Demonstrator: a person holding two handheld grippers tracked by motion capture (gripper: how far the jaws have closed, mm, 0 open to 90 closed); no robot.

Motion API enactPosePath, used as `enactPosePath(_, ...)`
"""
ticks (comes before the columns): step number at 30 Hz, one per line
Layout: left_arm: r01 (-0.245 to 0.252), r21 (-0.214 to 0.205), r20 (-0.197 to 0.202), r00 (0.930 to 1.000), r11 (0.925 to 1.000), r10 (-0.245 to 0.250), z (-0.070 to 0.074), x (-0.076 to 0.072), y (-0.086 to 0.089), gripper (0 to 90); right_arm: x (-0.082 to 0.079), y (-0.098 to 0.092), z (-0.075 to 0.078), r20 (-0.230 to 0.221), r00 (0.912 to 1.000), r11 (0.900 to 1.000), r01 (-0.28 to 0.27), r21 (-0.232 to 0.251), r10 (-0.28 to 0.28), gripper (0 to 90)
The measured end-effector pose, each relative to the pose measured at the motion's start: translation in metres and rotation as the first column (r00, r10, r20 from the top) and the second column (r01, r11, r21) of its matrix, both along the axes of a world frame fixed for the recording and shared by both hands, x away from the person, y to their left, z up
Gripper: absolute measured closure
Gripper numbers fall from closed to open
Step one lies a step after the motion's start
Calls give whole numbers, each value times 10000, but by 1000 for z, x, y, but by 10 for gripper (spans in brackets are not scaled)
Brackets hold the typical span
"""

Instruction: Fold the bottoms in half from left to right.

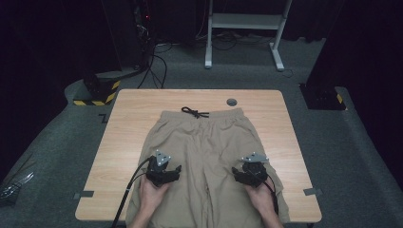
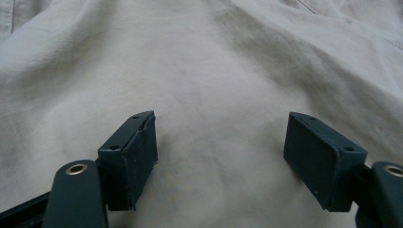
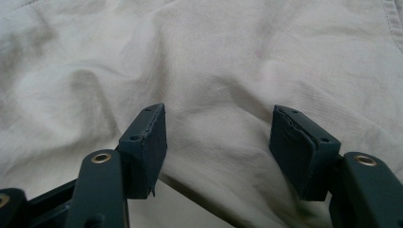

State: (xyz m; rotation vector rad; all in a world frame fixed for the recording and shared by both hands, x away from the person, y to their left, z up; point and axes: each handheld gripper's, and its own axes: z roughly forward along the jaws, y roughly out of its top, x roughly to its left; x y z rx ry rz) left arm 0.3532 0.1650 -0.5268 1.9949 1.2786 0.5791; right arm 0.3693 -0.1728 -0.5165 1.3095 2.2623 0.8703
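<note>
Beige shorts (image 1: pixel 204 147) with a black drawstring (image 1: pixel 194 112) lie flat on the wooden table (image 1: pixel 128 128), waistband at the far side, legs toward the near edge. My left gripper (image 1: pixel 164 171) hovers over the left leg, and in its own view it (image 2: pixel 219 142) stands open with bare fabric (image 2: pixel 209 71) between the jaws. Over the right leg sits my right gripper (image 1: pixel 251 172); seen from its own camera it (image 3: pixel 219 137) is open too, above wrinkled cloth (image 3: pixel 214 57) with a fold running under it. Neither holds anything.
A small grey round cap (image 1: pixel 232 101) is set in the table near its far edge. Tape marks (image 1: pixel 83 194) (image 1: pixel 311 191) sit at the near corners. Beyond the table stand a white frame (image 1: pixel 244 28), cables and a yellow-black striped base (image 1: pixel 97 92) on the grey floor.
</note>
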Motion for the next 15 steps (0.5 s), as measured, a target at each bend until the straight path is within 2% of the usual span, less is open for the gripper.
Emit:
enactPosePath(4,-18,-5,-5,10000,10000,18,0,-12,-2,267,-16,-3,-1,75,10000,10000,-35,34,35,373)
enactPosePath(5,1,-15,23,10000,10000,-1,0,-15,-3,267,-16,-3,-1,75,10000,10000,-35,34,35,373)
enactPosePath(10,231,9,13,9997,9997,-231,0,-33,-8,264,-32,-7,-1,87,9999,9999,-105,38,105,367)
enactPosePath(13,282,-1,-4,9996,9996,-282,0,-38,-10,252,-37,-9,-1,82,9998,9999,-165,33,164,366)
enactPosePath(15,362,-246,-185,9992,9990,-366,1,-38,-10,246,-37,-10,0,32,9998,9998,-203,13,203,362)
